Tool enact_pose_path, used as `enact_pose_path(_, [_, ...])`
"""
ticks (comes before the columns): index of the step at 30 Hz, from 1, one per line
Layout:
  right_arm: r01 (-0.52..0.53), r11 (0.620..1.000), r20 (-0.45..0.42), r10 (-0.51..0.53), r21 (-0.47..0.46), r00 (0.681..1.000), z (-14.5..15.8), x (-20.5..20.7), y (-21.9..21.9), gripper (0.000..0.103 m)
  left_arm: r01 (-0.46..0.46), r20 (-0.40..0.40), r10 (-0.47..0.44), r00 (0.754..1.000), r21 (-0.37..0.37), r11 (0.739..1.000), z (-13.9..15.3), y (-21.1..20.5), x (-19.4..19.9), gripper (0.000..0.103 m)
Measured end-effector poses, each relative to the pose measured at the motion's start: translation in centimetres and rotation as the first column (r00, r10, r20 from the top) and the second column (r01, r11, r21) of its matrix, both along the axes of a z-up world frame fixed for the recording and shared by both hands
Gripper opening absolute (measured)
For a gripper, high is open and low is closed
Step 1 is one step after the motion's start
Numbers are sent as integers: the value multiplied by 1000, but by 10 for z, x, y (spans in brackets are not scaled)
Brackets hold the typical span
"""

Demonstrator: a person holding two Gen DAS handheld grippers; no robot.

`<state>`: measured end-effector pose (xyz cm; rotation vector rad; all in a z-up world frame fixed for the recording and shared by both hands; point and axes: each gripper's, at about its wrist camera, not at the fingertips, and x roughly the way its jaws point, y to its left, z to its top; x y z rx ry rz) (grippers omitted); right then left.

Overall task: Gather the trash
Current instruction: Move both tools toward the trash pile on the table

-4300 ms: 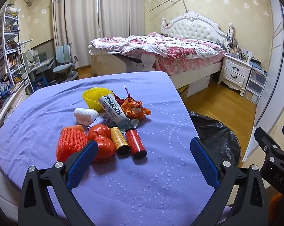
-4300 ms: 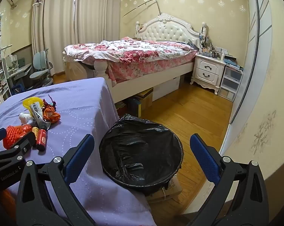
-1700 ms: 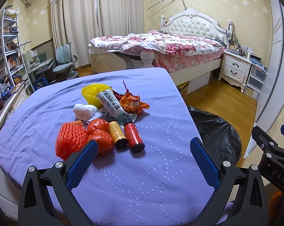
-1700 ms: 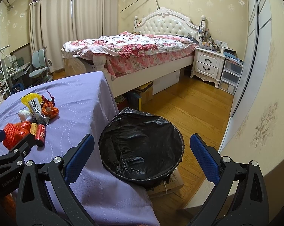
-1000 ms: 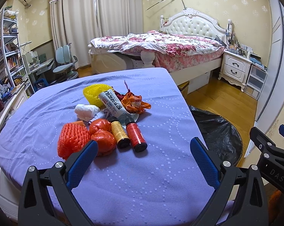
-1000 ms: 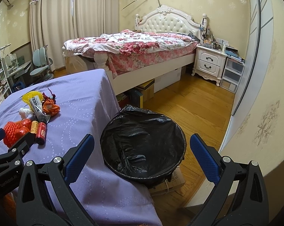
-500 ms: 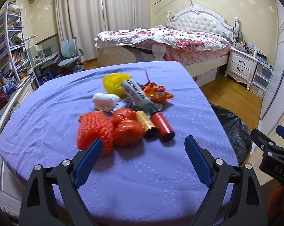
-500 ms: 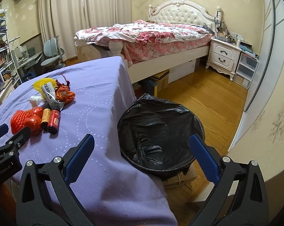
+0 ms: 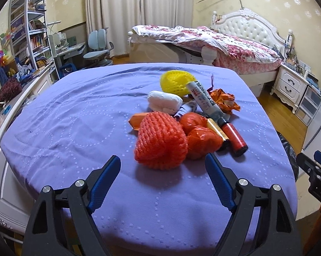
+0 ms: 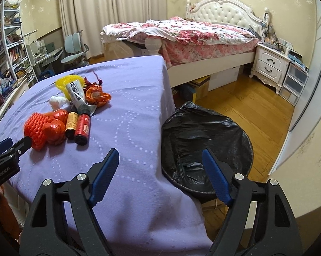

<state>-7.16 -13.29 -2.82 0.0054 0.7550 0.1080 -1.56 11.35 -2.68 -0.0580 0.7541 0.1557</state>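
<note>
A heap of trash lies on the purple-clothed table (image 9: 75, 128): an orange foam net (image 9: 160, 143), crumpled orange bags (image 9: 201, 136), a yellow net (image 9: 177, 82), a white wad (image 9: 163, 104), a labelled tube (image 9: 205, 100), a gold can and a red can (image 9: 234, 137). My left gripper (image 9: 162, 164) hovers just short of the orange foam net, jaws closing with nothing between them. My right gripper (image 10: 160, 157) hangs over the table's right edge beside the black-lined bin (image 10: 207, 140), jaws closing on nothing. The pile (image 10: 64, 115) sits to its left.
A bed (image 9: 213, 42) stands behind the table, a nightstand (image 10: 271, 68) and plastic drawers to its right. Shelves, a desk and a blue chair (image 9: 98, 47) fill the left side. Wooden floor (image 10: 256, 106) lies beyond the bin.
Both grippers swung left toward the trash pile, which now looks larger and nearer. The jaws of both have narrowed from their widest. The orange foam net now lies centred ahead of the left gripper.
</note>
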Motion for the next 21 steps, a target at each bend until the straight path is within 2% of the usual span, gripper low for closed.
enact_pose_path(10, [-47, 999, -3, 47, -23, 999, 2, 30, 17, 78, -23, -7, 23, 1000, -26, 999, -7, 22, 21, 81])
enact_pose_path(20, [-82, 996, -30, 81, -32, 996, -6, 43, 38, 78, 35, -29, -37, 999, -60, 998, -17, 24, 35, 81])
enact_pose_path(21, [-83, 996, -30, 82, -33, 996, -7, 43, 39, 78, 41, -29, -43, 999, -69, 997, -17, 25, 35, 77])
